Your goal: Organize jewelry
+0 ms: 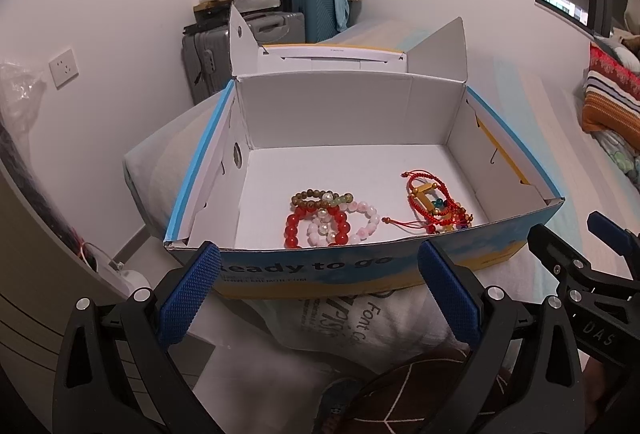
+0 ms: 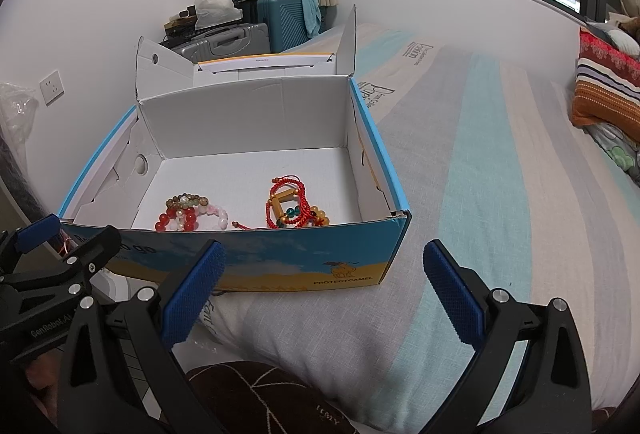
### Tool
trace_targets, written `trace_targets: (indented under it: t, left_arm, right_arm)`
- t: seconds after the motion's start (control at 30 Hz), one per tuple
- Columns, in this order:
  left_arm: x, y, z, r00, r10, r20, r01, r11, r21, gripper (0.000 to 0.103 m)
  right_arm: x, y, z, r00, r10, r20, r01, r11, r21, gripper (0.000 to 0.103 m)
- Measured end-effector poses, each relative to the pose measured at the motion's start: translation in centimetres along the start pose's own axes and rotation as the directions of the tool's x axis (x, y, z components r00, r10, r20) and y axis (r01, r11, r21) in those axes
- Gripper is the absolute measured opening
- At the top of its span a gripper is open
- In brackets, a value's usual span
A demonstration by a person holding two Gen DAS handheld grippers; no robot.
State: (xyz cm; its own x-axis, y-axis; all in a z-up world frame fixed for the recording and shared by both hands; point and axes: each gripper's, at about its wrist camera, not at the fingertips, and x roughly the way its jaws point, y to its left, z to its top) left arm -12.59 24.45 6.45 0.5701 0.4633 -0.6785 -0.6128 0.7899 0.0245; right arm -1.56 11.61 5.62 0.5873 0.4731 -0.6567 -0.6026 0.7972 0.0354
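The left gripper (image 1: 320, 290) and the right gripper (image 2: 324, 290) both hover in front of the open cardboard box (image 2: 280, 270) that stands on the striped bedsheet (image 2: 500, 194), and each has its 2 blue fingers wide apart with nothing between them. Inside the box, near the front wall, lie 2 groups of jewelry: the beaded bracelets (image 1: 330, 220) on the left and the red cord bracelets (image 1: 434, 204) just beside them on the right.
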Motion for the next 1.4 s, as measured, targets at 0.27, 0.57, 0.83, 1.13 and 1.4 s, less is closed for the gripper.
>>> trace_targets:
  t: [0.27,0.57,0.83,1.13,1.4]
  left_arm:
    - [-0.26,-0.09,0.05,1.000,0.003,0.004,-0.003,1.000,0.006,0.097]
    - [-0.15,-0.14,-0.02,0.999,0.031,0.014,-0.031,0.999,0.010,0.097]
    - [-0.12,-0.30,-0.19,1.000,0.009,0.010,-0.009,1.000,0.005,0.097]
    - [-0.03,-0.27,-0.33,1.000,0.007,0.007,-0.007,1.000,0.005,0.097]
    - [-0.01,-0.27,-0.41,1.000,0.006,0.006,-0.006,1.000,0.006,0.097]
  right_arm:
    - [-0.04,-0.04,-0.04,1.000,-0.001,0.000,0.001,1.000,0.000,0.095]
    - [0.06,-0.02,-0.18,1.000,-0.001,-0.004,0.001,1.000,-0.004,0.095]
    - [0.04,-0.08,-0.15,1.000,-0.001,-0.006,0.001,1.000,-0.004,0.095]
    - [0.03,-0.09,-0.17,1.000,0.000,-0.006,0.000,1.000,-0.005,0.095]
    - [0.06,-0.13,-0.17,1.000,-0.001,-0.006,0.001,1.000,-0.005,0.095]
